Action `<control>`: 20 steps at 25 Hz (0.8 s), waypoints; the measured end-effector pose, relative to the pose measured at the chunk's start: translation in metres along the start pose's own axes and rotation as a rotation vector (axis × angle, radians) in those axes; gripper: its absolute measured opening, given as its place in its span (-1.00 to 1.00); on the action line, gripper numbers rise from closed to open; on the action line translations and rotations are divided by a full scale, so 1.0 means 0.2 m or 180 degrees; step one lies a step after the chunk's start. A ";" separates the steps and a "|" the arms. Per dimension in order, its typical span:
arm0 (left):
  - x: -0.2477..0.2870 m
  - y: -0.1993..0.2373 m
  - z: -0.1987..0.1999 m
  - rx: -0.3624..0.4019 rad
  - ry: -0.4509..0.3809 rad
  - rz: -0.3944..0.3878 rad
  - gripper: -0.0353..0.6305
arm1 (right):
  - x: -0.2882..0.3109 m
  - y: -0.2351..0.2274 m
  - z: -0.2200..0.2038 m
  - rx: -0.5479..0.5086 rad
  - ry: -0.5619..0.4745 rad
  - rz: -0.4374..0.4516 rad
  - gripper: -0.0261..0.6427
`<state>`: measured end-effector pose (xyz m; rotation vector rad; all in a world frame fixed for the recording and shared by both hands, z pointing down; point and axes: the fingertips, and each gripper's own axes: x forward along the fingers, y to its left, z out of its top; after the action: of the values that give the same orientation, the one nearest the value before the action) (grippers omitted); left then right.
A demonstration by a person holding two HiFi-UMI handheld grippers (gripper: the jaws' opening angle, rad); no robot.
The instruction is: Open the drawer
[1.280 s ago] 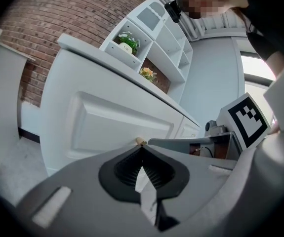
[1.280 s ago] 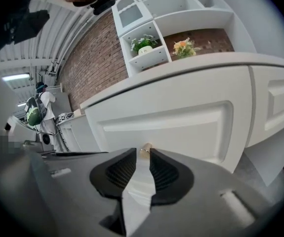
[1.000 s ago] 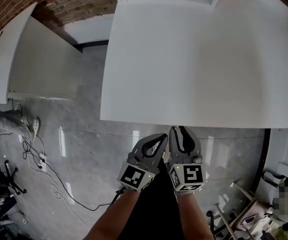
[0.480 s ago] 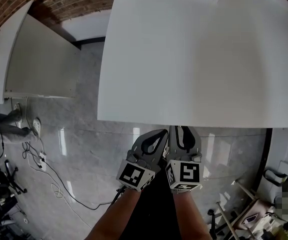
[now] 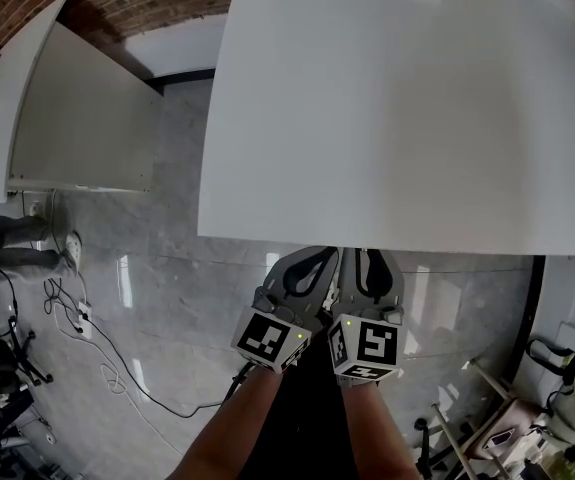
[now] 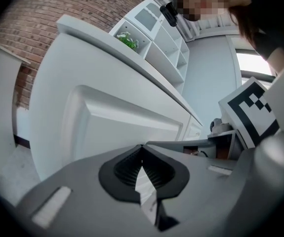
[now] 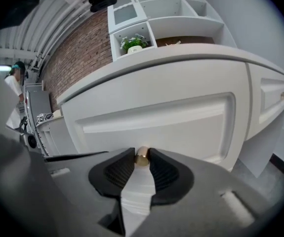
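The white drawer front (image 7: 156,117) has a recessed panel and a small brass knob (image 7: 142,158). My right gripper (image 7: 142,154) is shut on that knob, which sits between its black pads (image 7: 119,174). In the head view both grippers are side by side under the front edge of the white cabinet top (image 5: 387,118): the right gripper (image 5: 365,258) reaches beneath the edge, and the left gripper (image 5: 317,260) is just beside it. In its own view my left gripper (image 6: 142,149) is shut with nothing between its tips, pointing at the same white front (image 6: 117,127).
A second white cabinet (image 5: 77,118) stands to the left across a strip of grey floor, with cables (image 5: 77,318) trailing there. A neighbouring drawer with its own knob (image 7: 283,96) lies to the right. A shelf unit with a plant (image 7: 134,43) rises behind the cabinet top. Clutter sits at the lower right (image 5: 507,428).
Both grippers have crept slightly forward toward the cabinet's front edge, staying side by side. Their jaws look the same.
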<state>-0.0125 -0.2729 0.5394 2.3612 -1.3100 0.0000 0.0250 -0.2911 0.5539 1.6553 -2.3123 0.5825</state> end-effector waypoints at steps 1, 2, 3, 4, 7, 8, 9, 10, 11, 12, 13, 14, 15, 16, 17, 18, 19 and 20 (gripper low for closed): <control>0.01 0.00 0.00 -0.0011 -0.0001 -0.0020 -0.88 | 0.00 0.00 0.00 0.0029 -0.0008 0.0015 -0.65; 0.01 -0.01 0.01 -0.0021 -0.0005 -0.0042 -0.88 | 0.00 0.00 0.00 0.0027 -0.0018 0.0034 -0.66; 0.02 -0.01 0.01 -0.0034 -0.0009 -0.0062 -0.88 | -0.01 0.00 0.00 0.0005 -0.0028 0.0048 -0.67; 0.02 -0.01 0.01 -0.0050 -0.0016 -0.0075 -0.88 | -0.01 0.01 0.00 -0.0019 -0.0037 0.0053 -0.67; 0.03 -0.01 0.02 -0.0115 -0.0054 -0.0077 -0.88 | -0.01 0.01 0.00 -0.0056 -0.0046 0.0042 -0.67; 0.03 -0.01 0.02 -0.0126 -0.0064 -0.0074 -0.88 | 0.00 0.01 0.00 -0.0067 -0.0046 0.0044 -0.67; 0.03 -0.01 0.02 -0.0133 -0.0072 -0.0071 -0.88 | 0.00 0.01 0.00 -0.0079 -0.0048 0.0049 -0.68; 0.03 -0.01 0.02 -0.0139 -0.0077 -0.0066 -0.88 | 0.00 0.01 0.00 -0.0092 -0.0050 0.0057 -0.68; 0.02 -0.01 0.02 -0.0144 -0.0082 -0.0063 -0.88 | -0.01 0.01 0.00 -0.0106 -0.0050 0.0065 -0.68; 0.02 -0.02 0.02 -0.0144 -0.0089 -0.0062 -0.88 | -0.01 0.01 0.00 -0.0116 -0.0046 0.0071 -0.68; 0.02 -0.02 0.02 -0.0139 -0.0095 -0.0065 -0.89 | -0.02 0.01 0.00 -0.0122 -0.0042 0.0073 -0.68; 0.01 -0.02 0.02 -0.0134 -0.0098 -0.0069 -0.89 | -0.02 0.01 0.00 -0.0123 -0.0038 0.0073 -0.68; 0.01 -0.03 0.02 -0.0130 -0.0098 -0.0074 -0.89 | -0.02 0.01 -0.01 -0.0124 -0.0037 0.0071 -0.68; 0.01 -0.03 0.01 -0.0128 -0.0096 -0.0079 -0.89 | -0.03 0.01 -0.01 -0.0126 -0.0038 0.0069 -0.68; 0.00 -0.04 0.01 -0.0125 -0.0095 -0.0085 -0.89 | -0.03 0.01 -0.02 -0.0129 -0.0038 0.0069 -0.68; 0.00 -0.04 0.01 -0.0123 -0.0096 -0.0090 -0.89 | -0.04 0.01 -0.02 -0.0131 -0.0038 0.0069 -0.68; -0.01 -0.05 0.00 -0.0120 -0.0099 -0.0094 -0.89 | -0.05 0.02 -0.02 -0.0133 -0.0037 0.0070 -0.68; -0.02 -0.05 0.00 -0.0116 -0.0101 -0.0097 -0.89 | -0.06 0.02 -0.03 -0.0132 -0.0037 0.0073 -0.68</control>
<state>-0.0065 -0.2653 0.5343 2.3592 -1.2779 -0.0703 0.0247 -0.2777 0.5536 1.6202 -2.3381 0.5274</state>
